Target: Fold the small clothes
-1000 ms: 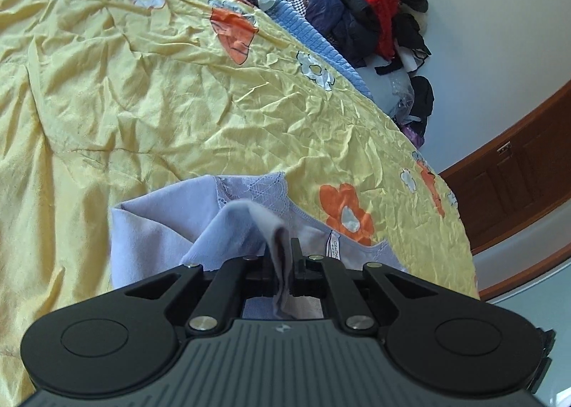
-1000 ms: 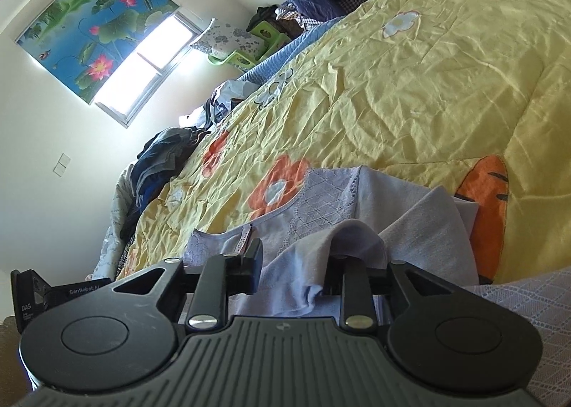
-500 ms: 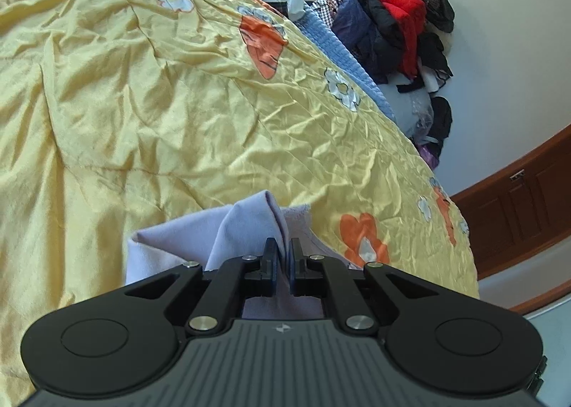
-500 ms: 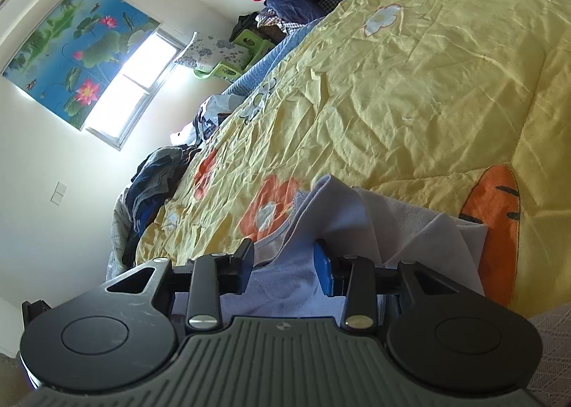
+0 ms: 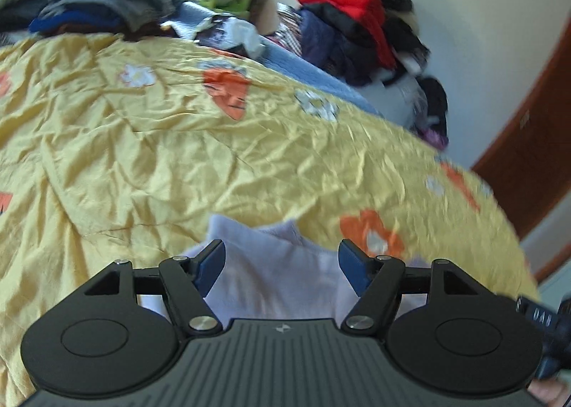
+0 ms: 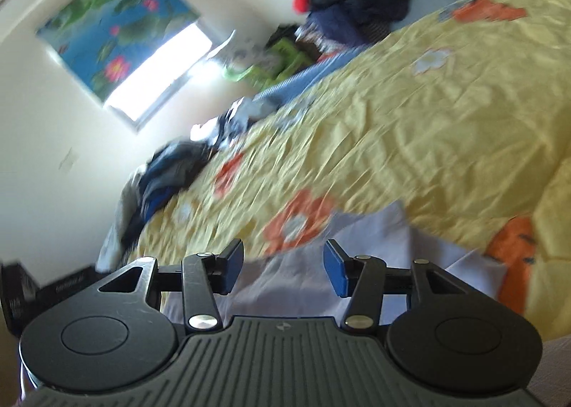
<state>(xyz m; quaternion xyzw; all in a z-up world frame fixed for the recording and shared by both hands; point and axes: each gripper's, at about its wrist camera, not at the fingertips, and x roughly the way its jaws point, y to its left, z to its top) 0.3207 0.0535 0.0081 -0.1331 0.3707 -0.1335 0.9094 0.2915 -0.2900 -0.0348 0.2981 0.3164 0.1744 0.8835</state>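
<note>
1. The left gripper (image 5: pixel 282 260) has just been opening; its blue pads (image 5: pixel 211 266) stand wide apart above the lilac garment (image 5: pixel 278 282), not pressing it.
2. The right gripper (image 6: pixel 283 269) has also just been opening, and nothing is pinched between its jaws.
3. The lilac garment (image 6: pixel 374 246) lies bunched on the yellow floral quilt (image 5: pixel 178 143), seemingly folded over, though blur hides its edges.
4. A heap of clothes (image 5: pixel 357 25) sits against the far wall.

White letters reading "DAB" are seen on a black device (image 5: pixel 544 321) at the right edge; nothing else can be read.
</note>
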